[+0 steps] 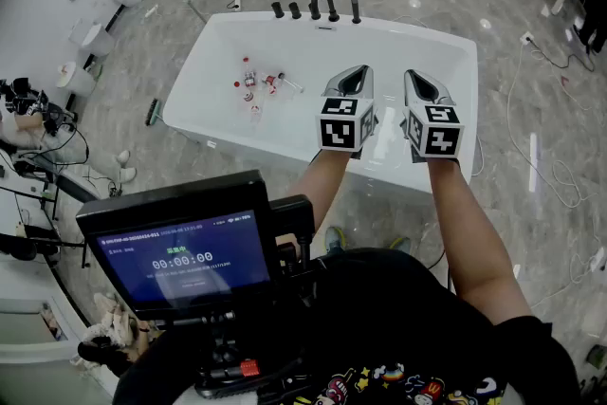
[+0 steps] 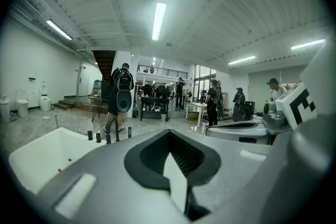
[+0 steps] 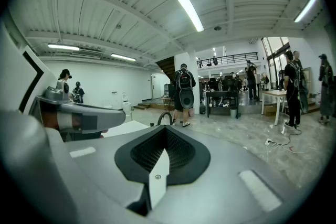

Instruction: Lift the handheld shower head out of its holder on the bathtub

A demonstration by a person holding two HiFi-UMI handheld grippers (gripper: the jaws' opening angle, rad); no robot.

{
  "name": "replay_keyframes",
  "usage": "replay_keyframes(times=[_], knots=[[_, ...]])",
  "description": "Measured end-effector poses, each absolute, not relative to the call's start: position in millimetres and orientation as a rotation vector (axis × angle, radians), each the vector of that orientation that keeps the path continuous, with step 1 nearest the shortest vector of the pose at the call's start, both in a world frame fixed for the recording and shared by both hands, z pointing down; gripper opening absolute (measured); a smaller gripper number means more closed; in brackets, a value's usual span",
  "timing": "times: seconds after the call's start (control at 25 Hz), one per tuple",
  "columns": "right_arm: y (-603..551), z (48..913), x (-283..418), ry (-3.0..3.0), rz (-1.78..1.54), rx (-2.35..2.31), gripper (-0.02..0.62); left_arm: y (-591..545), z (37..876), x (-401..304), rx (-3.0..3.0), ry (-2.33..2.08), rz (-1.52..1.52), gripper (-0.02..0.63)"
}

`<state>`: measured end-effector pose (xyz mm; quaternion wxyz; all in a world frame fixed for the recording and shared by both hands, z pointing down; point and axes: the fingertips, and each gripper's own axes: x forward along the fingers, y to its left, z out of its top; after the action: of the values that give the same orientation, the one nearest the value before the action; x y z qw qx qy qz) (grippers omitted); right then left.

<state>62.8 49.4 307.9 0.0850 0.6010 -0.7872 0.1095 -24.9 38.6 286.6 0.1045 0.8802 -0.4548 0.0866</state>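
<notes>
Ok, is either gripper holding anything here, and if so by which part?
Nothing is held. The left gripper and the right gripper both have their jaws together and empty, above the bathtub.

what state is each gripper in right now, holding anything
Left gripper: shut, jaws together, holding nothing.
Right gripper: shut, jaws together, holding nothing.

Slim black handheld shower head [image 1: 356, 3] stands upright in its holder [image 1: 356, 19]; on the white bathtub [image 1: 417, 31] far rim.
</notes>
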Motion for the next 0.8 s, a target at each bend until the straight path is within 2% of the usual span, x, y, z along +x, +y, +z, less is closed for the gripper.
replay_keyframes(times=[0.4,0.8], knots=[[56,291,72,-2.368,0.332,1.773,0.025,39,274,-16,2.582,-1.337,0.249,0.0],[53,330,136,-2.407,0.313,1.719,0.025,46,306,46,2.533,-1.406,0.19,0.0]])
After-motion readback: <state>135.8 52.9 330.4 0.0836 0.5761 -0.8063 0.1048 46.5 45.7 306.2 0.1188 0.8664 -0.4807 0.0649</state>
